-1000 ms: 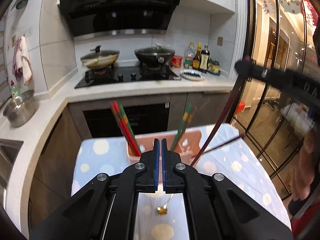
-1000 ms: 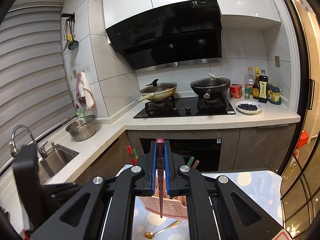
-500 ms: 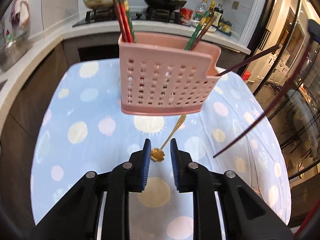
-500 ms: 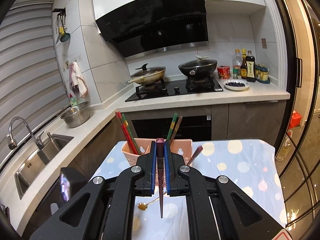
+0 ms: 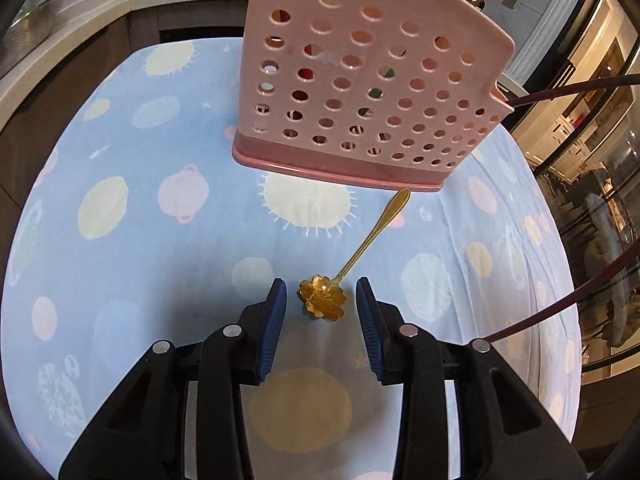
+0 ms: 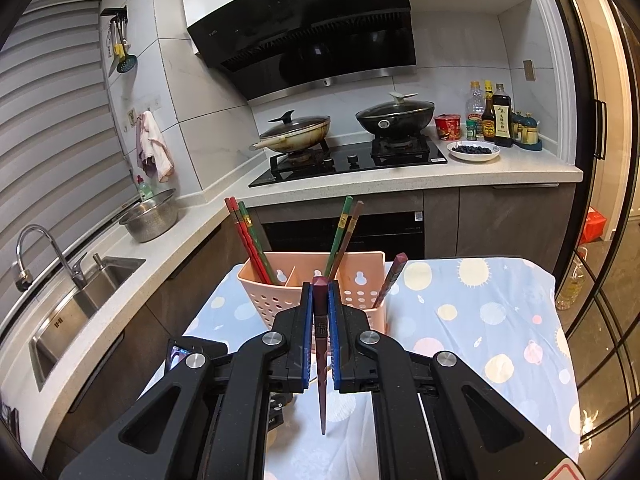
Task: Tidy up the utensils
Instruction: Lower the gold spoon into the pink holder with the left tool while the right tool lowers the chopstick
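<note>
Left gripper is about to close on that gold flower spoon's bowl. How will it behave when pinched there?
The gold spoon looks like thin polished metal, so probably stiff, light and slippery against the left gripper pads. Its scalloped bowl lies flat on the tablecloth, so the pads may skate over it. Its long handle could swing once lifted.

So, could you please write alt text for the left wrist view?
The open left hand-held gripper brackets the flower-shaped bowl of a gold spoon on a blue dotted tablecloth. A pink perforated utensil holder stands just beyond.
</note>
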A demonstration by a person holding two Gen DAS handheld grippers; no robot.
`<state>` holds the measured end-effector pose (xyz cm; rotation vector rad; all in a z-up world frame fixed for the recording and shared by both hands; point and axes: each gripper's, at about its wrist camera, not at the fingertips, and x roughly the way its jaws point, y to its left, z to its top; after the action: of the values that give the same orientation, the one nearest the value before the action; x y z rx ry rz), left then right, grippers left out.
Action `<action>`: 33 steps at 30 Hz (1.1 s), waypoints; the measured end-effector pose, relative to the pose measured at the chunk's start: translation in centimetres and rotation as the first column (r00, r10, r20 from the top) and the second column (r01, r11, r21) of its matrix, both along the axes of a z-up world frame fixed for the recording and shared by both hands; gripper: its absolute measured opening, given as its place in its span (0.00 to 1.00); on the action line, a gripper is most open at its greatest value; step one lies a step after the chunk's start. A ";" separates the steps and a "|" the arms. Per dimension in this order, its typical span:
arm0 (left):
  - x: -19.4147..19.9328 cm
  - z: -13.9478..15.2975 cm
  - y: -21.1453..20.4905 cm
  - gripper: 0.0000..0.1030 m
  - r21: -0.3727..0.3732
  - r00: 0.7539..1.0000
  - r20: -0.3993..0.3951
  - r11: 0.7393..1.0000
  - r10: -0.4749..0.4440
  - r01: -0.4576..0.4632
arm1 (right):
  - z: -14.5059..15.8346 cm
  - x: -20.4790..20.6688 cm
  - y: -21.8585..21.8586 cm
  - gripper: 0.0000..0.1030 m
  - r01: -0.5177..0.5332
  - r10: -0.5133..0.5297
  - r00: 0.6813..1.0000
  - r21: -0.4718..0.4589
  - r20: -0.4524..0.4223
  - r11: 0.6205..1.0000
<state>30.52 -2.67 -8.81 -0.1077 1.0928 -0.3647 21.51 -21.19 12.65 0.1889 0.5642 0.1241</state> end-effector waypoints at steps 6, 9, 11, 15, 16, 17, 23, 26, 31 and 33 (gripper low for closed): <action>0.3 -0.5 0.0 0.11 -0.009 1.000 -0.005 1.000 0.004 -0.004 | -0.4 0.0 -0.2 0.07 0.004 -0.004 1.000 0.004 -0.012 1.000; 0.2 -0.4 0.1 0.05 -0.008 1.000 -0.001 1.000 -0.006 0.006 | -0.5 0.0 -0.3 0.07 0.002 -0.002 1.000 0.004 -0.018 1.000; -0.1 -0.1 0.1 0.04 -0.010 1.000 0.003 1.000 -0.014 0.014 | -0.5 0.0 -0.2 0.07 0.003 -0.003 1.000 0.003 -0.020 1.000; -1.0 1.5 0.0 0.01 -0.009 0.999 0.035 1.000 -0.028 0.029 | -0.4 -0.1 -0.3 0.07 0.009 -0.009 1.000 0.003 -0.016 1.000; -1.4 2.1 0.0 0.01 0.000 0.998 0.052 1.000 -0.031 0.031 | -0.3 -0.1 -0.4 0.07 0.011 -0.011 1.000 0.003 -0.015 1.000; -1.7 2.6 0.2 0.01 0.004 0.997 0.068 0.999 -0.033 0.032 | -0.3 -0.1 -0.4 0.07 0.012 -0.012 1.000 0.004 -0.014 1.000; -3.6 6.5 1.1 0.01 0.018 0.986 0.159 0.999 -0.041 0.038 | -0.2 -0.6 -0.5 0.07 0.016 -0.016 1.000 0.005 -0.007 1.000; -4.3 8.7 1.4 0.01 0.027 0.978 0.206 0.999 -0.044 0.039 | -0.1 -0.7 -0.5 0.07 0.013 -0.013 1.000 0.003 -0.001 1.000; -4.8 12.8 1.3 0.01 0.050 0.956 0.286 0.997 -0.065 0.053 | 1.8 -0.5 -0.1 0.07 0.005 -0.004 0.999 -0.017 0.043 1.000; -4.6 14.6 1.1 0.01 0.068 0.946 0.313 0.995 -0.085 0.067 | 3.5 -0.1 0.0 0.07 0.006 -0.004 0.997 -0.035 0.081 0.999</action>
<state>25.91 -1.58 5.75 0.0428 0.7904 -0.4051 21.42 -21.15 16.19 0.1504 0.4848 0.1164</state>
